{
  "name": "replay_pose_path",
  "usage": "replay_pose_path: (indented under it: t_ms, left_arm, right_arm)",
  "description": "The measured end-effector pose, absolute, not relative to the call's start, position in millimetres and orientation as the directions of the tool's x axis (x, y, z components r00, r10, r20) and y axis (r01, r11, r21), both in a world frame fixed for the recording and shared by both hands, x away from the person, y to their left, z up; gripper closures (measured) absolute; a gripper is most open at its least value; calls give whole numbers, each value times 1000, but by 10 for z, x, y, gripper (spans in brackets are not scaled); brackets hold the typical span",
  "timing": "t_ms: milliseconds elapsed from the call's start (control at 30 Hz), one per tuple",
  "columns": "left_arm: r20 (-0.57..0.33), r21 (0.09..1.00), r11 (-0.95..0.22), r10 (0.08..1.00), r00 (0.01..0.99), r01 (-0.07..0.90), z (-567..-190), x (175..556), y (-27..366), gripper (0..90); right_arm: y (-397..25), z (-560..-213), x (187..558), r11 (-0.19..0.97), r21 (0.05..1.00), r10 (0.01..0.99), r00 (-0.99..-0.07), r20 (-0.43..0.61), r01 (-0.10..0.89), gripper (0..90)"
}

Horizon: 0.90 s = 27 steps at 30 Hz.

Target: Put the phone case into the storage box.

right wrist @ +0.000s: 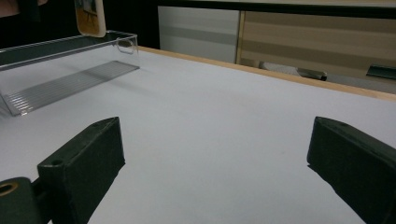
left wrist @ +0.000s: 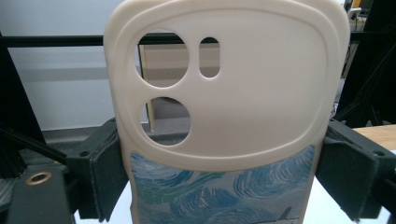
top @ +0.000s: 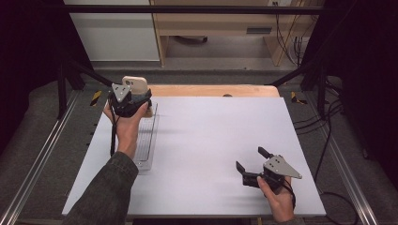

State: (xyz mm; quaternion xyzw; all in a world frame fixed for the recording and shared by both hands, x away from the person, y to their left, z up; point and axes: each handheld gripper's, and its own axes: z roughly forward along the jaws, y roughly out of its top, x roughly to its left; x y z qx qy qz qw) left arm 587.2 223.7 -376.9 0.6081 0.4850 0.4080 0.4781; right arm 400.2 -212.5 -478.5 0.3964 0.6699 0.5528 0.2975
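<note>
A cream phone case (left wrist: pixel 229 107) with a swirly blue painted print is pinched between the jaws of the left gripper (top: pixel 129 101), held upright by its long edges just above the far end of the clear plastic tray (top: pixel 146 140). The right gripper (top: pixel 256 169) is parked well off to the other side, low over the white table (top: pixel 211 145), jaws spread wide with nothing between them.

What could go wrong from here: the case is only clamped low on its sides, so most of it stands tall above the pads (left wrist: pixel 109 179). A soft case like that can be squeezed into a bow, and if the grip is eased unevenly it could be tipped or popped out sideways rather than dropped neatly into the tray. The tray is light-looking and see-through too, so a nudge from the case's bottom edge could probably shove it along the table.

View differences – the camera cutouts and the blue print are seen close up in the left gripper view, while the tray under it isn't. In the right gripper view the ribbed floor and raised wall of the tray (right wrist: pixel 70 74) are shown from the side, with the case's bottom corner (right wrist: pixel 90 17) hanging just over that wall – a height cue the high view can't give.
</note>
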Motion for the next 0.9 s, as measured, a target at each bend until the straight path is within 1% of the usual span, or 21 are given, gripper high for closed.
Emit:
replay_pose_path:
  t_ms: [567, 900]
  left_arm:
    - [42, 975, -80, 982, 182, 208, -3865, 5943, 2261, 119]
    - [36, 972, -73, 986, 165, 224, -3995, 6051, 2257, 118]
  right_arm:
    - [-2120, -4784, 3998, 72, 977, 859, -511, 41, 201, 36]
    - [-2123, -4788, 3999, 75, 976, 858, -512, 40, 203, 36]
